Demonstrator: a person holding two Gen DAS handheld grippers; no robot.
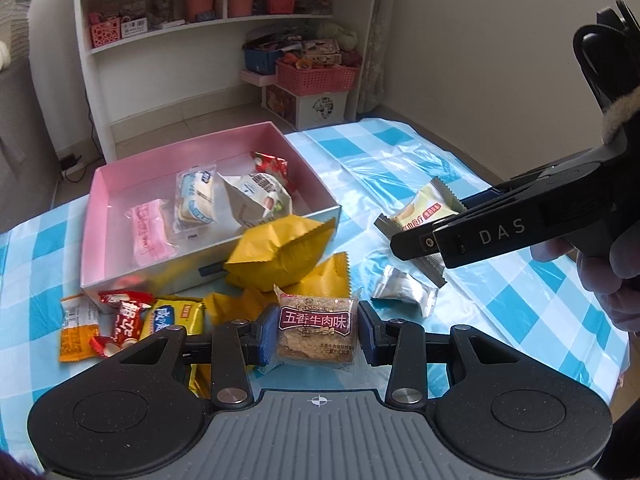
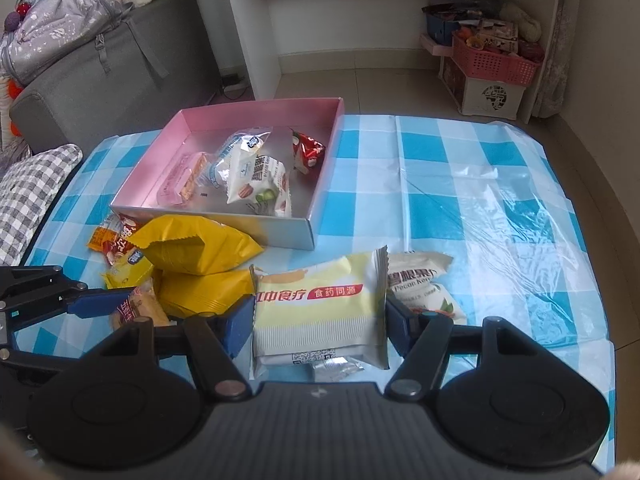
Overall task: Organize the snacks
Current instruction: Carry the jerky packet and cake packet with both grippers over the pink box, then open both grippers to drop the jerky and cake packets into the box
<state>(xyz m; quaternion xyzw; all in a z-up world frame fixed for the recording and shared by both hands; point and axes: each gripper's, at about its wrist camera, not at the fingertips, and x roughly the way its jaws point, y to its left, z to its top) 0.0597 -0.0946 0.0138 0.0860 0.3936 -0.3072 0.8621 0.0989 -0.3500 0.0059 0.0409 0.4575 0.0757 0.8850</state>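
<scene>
My left gripper (image 1: pixel 318 334) is shut on a clear-wrapped beef-flavour biscuit pack (image 1: pixel 316 330), held just above the table near the pile. My right gripper (image 2: pixel 320 314) is shut on a pale yellow and white snack pack (image 2: pixel 320 304); it shows in the left wrist view (image 1: pixel 424 210) to the right of the box. The pink box (image 1: pixel 120 178) (image 2: pixel 256 112) holds several snacks, among them a pink wafer (image 1: pixel 148 232) and a white nut bag (image 2: pixel 262 186). Two yellow bags (image 1: pixel 280 252) (image 2: pixel 196 250) lie in front of the box.
Small red, orange and yellow packs (image 1: pixel 120 320) lie at the box's near left corner. A silver sachet (image 1: pixel 402 290) and a white pecan bag (image 2: pixel 420 284) lie on the blue checked tablecloth (image 2: pixel 480 200). A white shelf unit (image 1: pixel 224 20) and pink baskets (image 2: pixel 494 64) stand beyond.
</scene>
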